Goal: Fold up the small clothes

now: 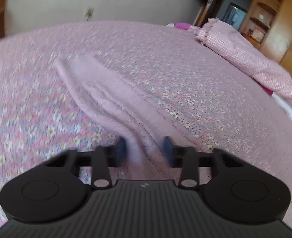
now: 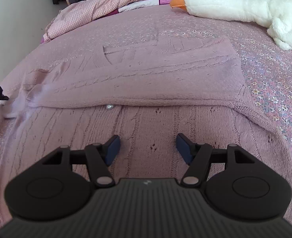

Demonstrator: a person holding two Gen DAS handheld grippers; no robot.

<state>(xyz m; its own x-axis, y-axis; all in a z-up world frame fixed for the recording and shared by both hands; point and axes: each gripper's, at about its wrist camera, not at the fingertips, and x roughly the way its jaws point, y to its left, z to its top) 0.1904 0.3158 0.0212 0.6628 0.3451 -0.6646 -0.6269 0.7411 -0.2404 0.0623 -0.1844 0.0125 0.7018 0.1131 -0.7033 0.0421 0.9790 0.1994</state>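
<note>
Broadly, a bed (image 2: 274,91) covered in a pink floral spread fills both views. Across its middle in the right wrist view lies a pale pink cable-knit cardigan (image 2: 146,75), one panel folded over the other, reaching from nine o'clock to three o'clock. A white plush goose (image 2: 235,6) with an orange beak rests at one o'clock, well apart from the knit. A pink checked duvet (image 2: 90,10) is bunched at eleven o'clock.

At six o'clock the right gripper (image 2: 147,148) hovers over the cardigan's near panel, jaws spread wide and holding nothing. A small silver button (image 2: 109,106) peeks from under the folded edge at the picture's centre.

From the left wrist camera, which is blurred, the left gripper (image 1: 146,150) has its jaws clamped on a sleeve (image 1: 110,99) of the cardigan, which stretches away toward eleven o'clock. A small logo (image 1: 145,185) marks each gripper body; no writing can be read.
</note>
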